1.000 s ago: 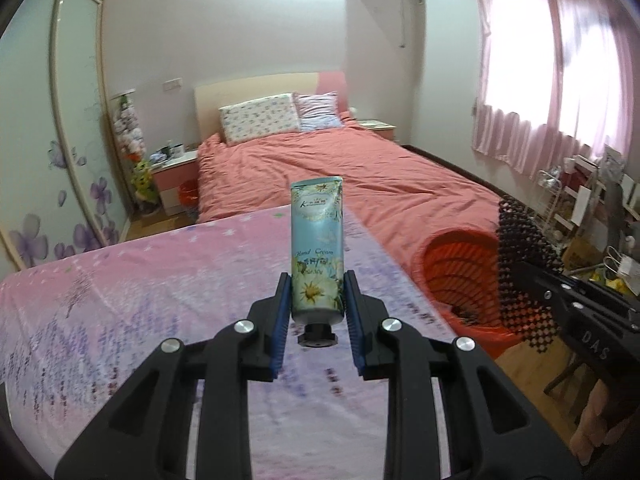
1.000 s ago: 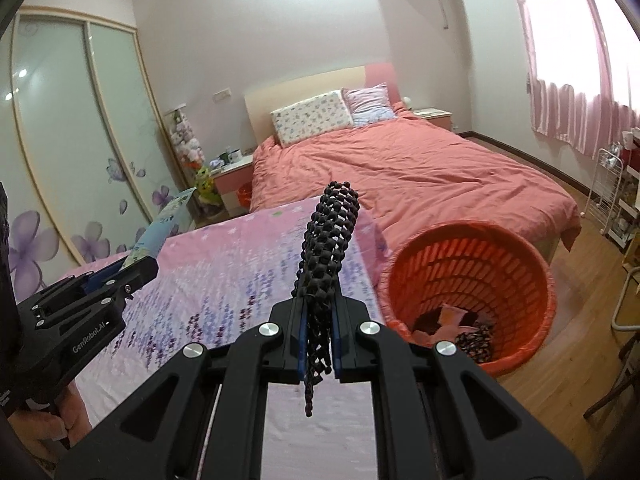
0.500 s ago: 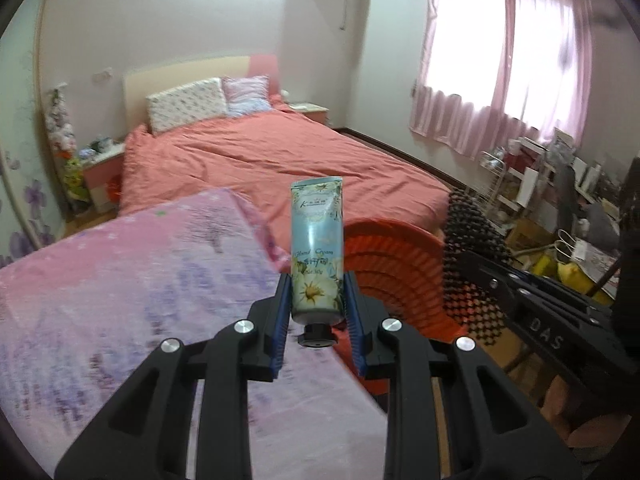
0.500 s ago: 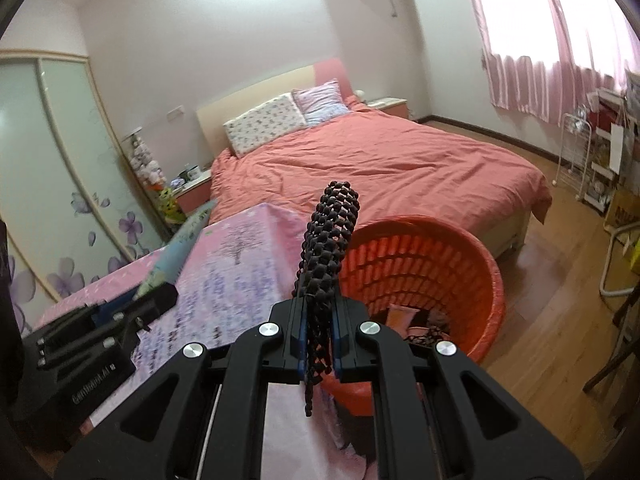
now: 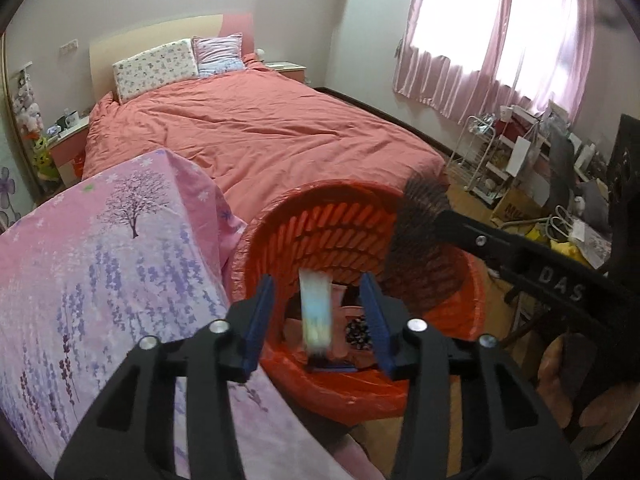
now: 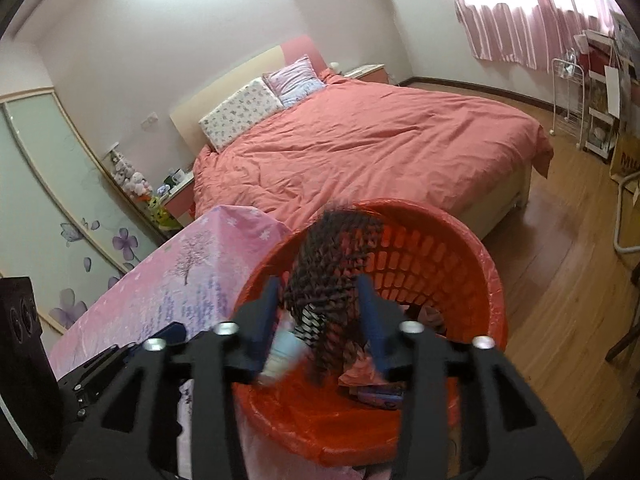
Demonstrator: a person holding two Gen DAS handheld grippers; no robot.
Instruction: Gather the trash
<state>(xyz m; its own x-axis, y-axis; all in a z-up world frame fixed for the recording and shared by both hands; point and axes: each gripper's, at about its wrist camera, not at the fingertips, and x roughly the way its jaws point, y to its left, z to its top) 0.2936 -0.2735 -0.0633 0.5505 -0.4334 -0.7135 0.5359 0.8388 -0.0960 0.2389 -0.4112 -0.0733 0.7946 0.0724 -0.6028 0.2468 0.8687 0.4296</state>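
Since jaws parted — tube point(image 5: 315, 312), mesh point(image 6: 328, 280) dropping — basket point(image 5: 360, 392).

A double bed point(image 5: 256, 136) with a salmon-pink duvet occupies the middle of the room. Two pillows lie side by side against the cream headboard point(image 5: 160, 40): a floral white pillow point(image 5: 154, 66) and a striped pink pillow point(image 5: 218, 54). A pink cloth printed with a tree and lavender sprigs point(image 5: 100, 264) covers a surface in the foreground. Pink curtains point(image 5: 492, 40) hang over a bright window. A wire rack point(image 5: 478, 152) and cluttered shelving stand beneath it, contents too small to identify. A bedside cabinet point(image 6: 178, 196) carries what may be mugs. Frosted wardrobe doors with purple flower decals point(image 6: 80, 216) line one wall. Flooring is wood point(image 6: 560, 280).
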